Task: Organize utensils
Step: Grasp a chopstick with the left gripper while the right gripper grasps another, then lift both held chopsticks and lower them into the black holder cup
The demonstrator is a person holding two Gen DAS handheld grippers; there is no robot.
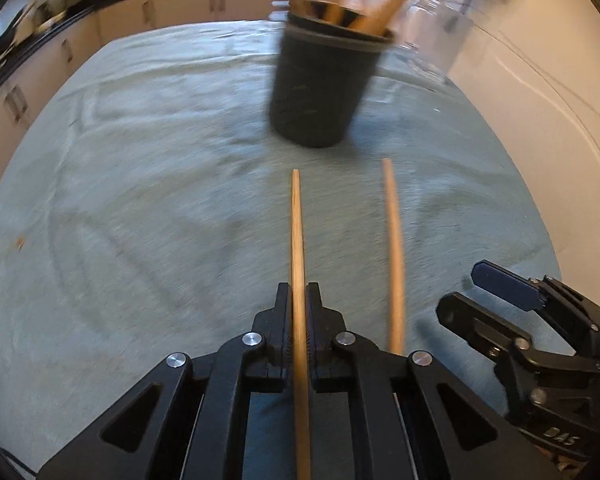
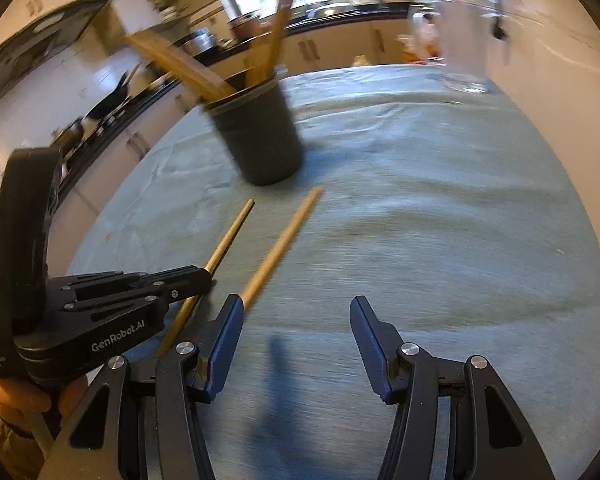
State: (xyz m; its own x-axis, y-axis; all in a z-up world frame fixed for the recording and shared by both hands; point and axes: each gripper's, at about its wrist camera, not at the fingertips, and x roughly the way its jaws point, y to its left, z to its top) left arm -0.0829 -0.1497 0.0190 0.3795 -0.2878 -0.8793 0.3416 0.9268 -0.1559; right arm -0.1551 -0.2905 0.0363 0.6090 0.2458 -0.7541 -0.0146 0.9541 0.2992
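Observation:
My left gripper [image 1: 299, 294] is shut on a wooden chopstick [image 1: 296, 232] that points forward toward a dark utensil cup [image 1: 320, 84]. The cup holds several wooden utensils. A second chopstick [image 1: 394, 248] lies on the cloth just right of the held one. My right gripper [image 1: 460, 292] is open and empty at the lower right. In the right wrist view the open right gripper [image 2: 296, 312] sits above the cloth, its left finger beside the loose chopstick [image 2: 282, 246]. The left gripper [image 2: 204, 274] holds the other chopstick [image 2: 230, 236]. The cup [image 2: 260, 136] stands beyond.
A grey-green cloth [image 1: 140, 200] covers the table. A clear glass container [image 2: 466, 40] stands at the far right near the white wall. Kitchen cabinets and a dark counter with pots run along the back and left.

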